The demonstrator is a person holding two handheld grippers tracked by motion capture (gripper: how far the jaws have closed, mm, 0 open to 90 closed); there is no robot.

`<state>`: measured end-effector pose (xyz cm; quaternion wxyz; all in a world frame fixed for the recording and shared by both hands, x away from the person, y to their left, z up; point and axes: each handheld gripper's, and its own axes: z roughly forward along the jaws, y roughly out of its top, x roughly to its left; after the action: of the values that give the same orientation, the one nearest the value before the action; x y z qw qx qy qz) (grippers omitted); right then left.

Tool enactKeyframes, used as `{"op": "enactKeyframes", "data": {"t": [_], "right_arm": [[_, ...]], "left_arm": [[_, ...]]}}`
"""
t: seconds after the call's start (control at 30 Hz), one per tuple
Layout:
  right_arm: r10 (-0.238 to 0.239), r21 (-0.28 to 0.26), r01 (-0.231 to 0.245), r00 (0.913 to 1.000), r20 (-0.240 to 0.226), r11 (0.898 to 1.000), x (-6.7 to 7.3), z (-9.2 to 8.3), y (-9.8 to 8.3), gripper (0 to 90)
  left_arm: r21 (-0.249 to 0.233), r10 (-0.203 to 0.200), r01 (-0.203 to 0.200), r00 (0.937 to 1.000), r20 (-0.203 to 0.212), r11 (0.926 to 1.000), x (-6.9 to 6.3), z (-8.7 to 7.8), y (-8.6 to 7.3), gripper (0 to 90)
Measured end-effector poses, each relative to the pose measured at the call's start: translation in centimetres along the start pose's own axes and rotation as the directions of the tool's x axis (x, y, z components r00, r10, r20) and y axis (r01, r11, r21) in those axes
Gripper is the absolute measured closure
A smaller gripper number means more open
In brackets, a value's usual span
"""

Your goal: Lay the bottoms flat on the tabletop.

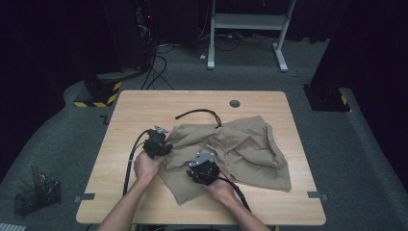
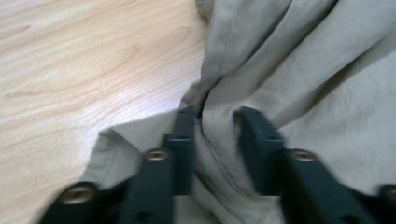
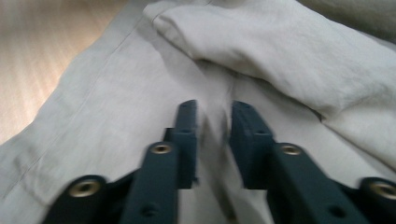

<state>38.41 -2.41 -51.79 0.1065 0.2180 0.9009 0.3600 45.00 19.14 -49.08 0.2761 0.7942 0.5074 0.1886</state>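
Khaki shorts point(image 1: 231, 149), crumpled and spread across the middle of the table point(image 1: 144, 103), reaching toward the right edge, one leg hanging down toward the near edge. Thick folds bunched along the left side of the cloth; flatter fabric with a stitched hem at the near-left corner.

Left tongs point(image 2: 215, 122) at the left border of the shorts, jaws partly apart with a raised ridge of khaki fabric pinched between them, pads pressing on the fold from both sides. Bare wood just beyond the cloth in the left gripper view. Held from behind by the left hand point(image 1: 146, 166), forearm coming in from the near edge.

Right tongs point(image 3: 214, 122) lower on the shorts, near the near-left part of the cloth, jaws also narrowly apart with a thin pleat of fabric rising between them; blurred, so hard to tell how firmly the pads press, though the cloth looks gathered in the gap. A rolled fold of fabric lying just past the jaw tips. Right hand point(image 1: 221, 188) gripping from the near side.

Black cable point(image 1: 199, 113) curving on the wood just behind the shorts, toward the far edge. Round grey grommet point(image 1: 235, 103) near the far edge, well apart from the cloth. Wire basket point(image 1: 37, 195) on the floor off the near-left corner.
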Motion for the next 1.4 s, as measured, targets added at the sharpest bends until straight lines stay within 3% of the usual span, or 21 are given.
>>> {"op": "enactKeyframes", "data": {"t": [0.07, 0.23, 0.37, 0.5, 0.6, 0.67, 0.73, 0.77, 0.8, 0.87, 0.97, 1.0, 1.1, 1.13, 1.27, 1.4], "right_arm": [[-0.047, 0.011, 0.047, 0.9989, -0.002, 0.999, 0.5, -0.7, -0.6, 89.0], [-0.065, 0.030, 0.066, 0.9969, -0.046, 0.997, 1.1, -1.9, -1.5, 89.5], [-0.087, 0.039, 0.091, 0.9913, -0.098, 0.995, 1.7, -3.9, -3.4, 89.7], [-0.092, 0.042, 0.098, 0.9883, -0.122, 0.994, 1.8, -4.8, -4.2, 89.6], [-0.096, 0.055, 0.103, 0.9868, -0.130, 0.993, 1.8, -5.4, -4.5, 88.6], [-0.091, 0.030, 0.095, 0.9892, -0.115, 0.995, 1.5, -5.5, -4.7, 81.3], [-0.055, -0.009, 0.055, 0.9945, -0.089, 0.998, 1.1, -5.6, -4.6, 73.5], [-0.014, -0.037, 0.013, 0.9991, -0.039, 0.999, 0.6, -5.4, -4.2, 67.9], [-0.014, -0.037, 0.013, 0.9991, -0.039, 0.999, 0.6, -5.4, -4.2, 67.9], [0.038, -0.075, -0.035, 0.9985, 0.039, 0.997, -0.3, -4.9, -3.2, 62.7], [0.065, -0.071, -0.060, 0.9956, 0.068, 0.996, -1.1, -4.2, -2.6, 61.7], [0.087, -0.042, -0.084, 0.9929, 0.081, 0.996, -1.7, -3.4, -2.3, 61.5], [0.097, -0.002, -0.097, 0.9924, 0.075, 0.995, -2.0, -2.6, -2.6, 60.3], [0.094, -0.027, -0.092, 0.9930, 0.071, 0.995, -2.0, -2.7, -3.2, 60.2], [0.090, -0.042, -0.088, 0.9934, 0.070, 0.995, -2.1, -3.1, -3.9, 58.7], [0.080, -0.062, -0.075, 0.9944, 0.070, 0.995, -3.0, -2.9, -4.1, 57.8]], "left_arm": [[0.010, 0.015, -0.015, 0.9999, 0.004, 0.9998, 0.1, 0.0, -0.1, 86.3], [0.009, -0.003, 0.003, 1.0000, 0.004, 1.0000, 1.0, -0.2, -0.1, 87.4], [-0.007, -0.012, 0.012, 0.9998, -0.013, 0.9999, 1.7, -1.0, 0.3, 87.5], [-0.001, -0.018, 0.018, 0.9984, -0.054, 0.9998, 2.4, -0.5, 0.6, 87.3], [0.033, 0.037, -0.033, 0.9918, -0.122, 0.9989, 1.9, 0.2, 0.3, 84.3], [0.018, 0.041, -0.040, 0.9928, -0.113, 0.9990, 1.3, 0.0, 0.2, 70.6], [-0.012, 0.035, -0.036, 0.9961, -0.082, 0.9993, 0.6, -0.6, 0.0, 58.4], [-0.031, 0.033, -0.035, 0.9977, -0.059, 0.9989, 0.3, -1.0, -0.1, 52.2], [-0.046, 0.027, -0.029, 0.9990, -0.036, 0.9985, 0.0, -1.3, -0.3, 52.2], [-0.012, 0.028, -0.028, 0.9996, 0.002, 0.9995, -0.5, -1.5, -0.4, 45.5], [0.005, 0.017, -0.018, 0.9991, 0.039, 0.9998, -1.1, -1.5, -1.0, 45.4], [0.018, 0.017, -0.018, 0.9987, 0.047, 0.9997, -1.2, -1.4, -1.2, 46.0], [0.052, 0.019, -0.021, 0.9992, 0.034, 0.9984, -1.4, -0.6, -2.1, 46.9], [0.056, 0.023, -0.024, 0.9995, 0.023, 0.9982, -1.4, -0.3, -2.4, 46.5], [0.021, 0.006, -0.007, 0.9999, 0.015, 0.9998, -1.1, 0.1, -2.5, 46.8], [0.002, 0.048, -0.048, 0.9986, -0.021, 0.9988, -1.0, 0.7, -1.8, 45.9]]}}
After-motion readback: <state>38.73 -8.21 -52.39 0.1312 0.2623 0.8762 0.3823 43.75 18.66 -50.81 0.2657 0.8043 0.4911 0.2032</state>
